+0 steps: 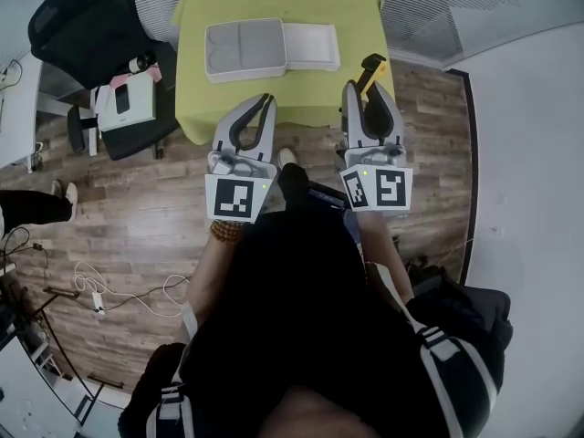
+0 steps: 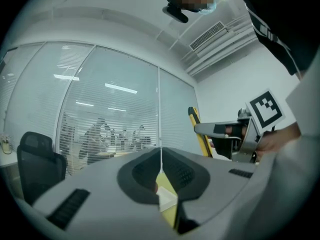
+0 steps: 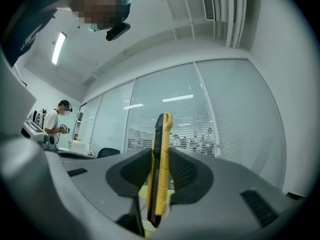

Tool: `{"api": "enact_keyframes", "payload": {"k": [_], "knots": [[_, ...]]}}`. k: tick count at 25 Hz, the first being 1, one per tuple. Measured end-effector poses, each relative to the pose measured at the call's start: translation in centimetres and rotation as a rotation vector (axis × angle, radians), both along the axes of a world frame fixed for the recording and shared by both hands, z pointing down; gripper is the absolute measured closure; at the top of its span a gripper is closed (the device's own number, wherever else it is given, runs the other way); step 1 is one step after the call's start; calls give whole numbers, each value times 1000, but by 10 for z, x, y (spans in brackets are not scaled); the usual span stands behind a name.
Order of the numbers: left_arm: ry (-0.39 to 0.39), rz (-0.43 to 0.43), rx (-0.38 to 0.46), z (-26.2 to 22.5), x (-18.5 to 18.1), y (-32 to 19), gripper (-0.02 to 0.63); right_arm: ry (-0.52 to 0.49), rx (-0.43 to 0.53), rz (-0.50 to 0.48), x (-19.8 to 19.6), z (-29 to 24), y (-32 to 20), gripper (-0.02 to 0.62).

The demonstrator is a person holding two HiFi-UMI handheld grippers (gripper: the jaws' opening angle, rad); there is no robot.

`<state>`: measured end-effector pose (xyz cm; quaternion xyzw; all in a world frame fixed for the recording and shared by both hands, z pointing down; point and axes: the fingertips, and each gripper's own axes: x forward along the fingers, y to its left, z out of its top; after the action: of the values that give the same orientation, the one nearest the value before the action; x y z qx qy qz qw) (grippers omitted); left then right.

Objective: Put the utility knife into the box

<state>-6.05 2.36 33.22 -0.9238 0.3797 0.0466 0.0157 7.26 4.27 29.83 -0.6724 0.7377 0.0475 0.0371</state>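
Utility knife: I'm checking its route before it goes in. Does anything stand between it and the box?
Nothing visible does. The utility knife sits clamped in the jaws of the right gripper, and only bare green cloth lies between it and the box. The left gripper hangs off to one side.

The person wears a black top (image 1: 301, 272), with white-striped black fabric (image 1: 436, 343) lower down, and a brown beaded bracelet (image 1: 226, 231). The grey plastic left tongs (image 1: 266, 101) and right tongs (image 1: 367, 89) have black pads and cubes bearing black-and-white square markers.
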Motion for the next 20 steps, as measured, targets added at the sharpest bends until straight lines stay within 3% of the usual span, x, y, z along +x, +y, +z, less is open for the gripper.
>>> {"api": "enact_keyframes", "payload": {"k": [20], "knots": [[-29, 57, 14, 6, 93, -78, 586, -30, 16, 83, 100, 13, -66, 491]]}}
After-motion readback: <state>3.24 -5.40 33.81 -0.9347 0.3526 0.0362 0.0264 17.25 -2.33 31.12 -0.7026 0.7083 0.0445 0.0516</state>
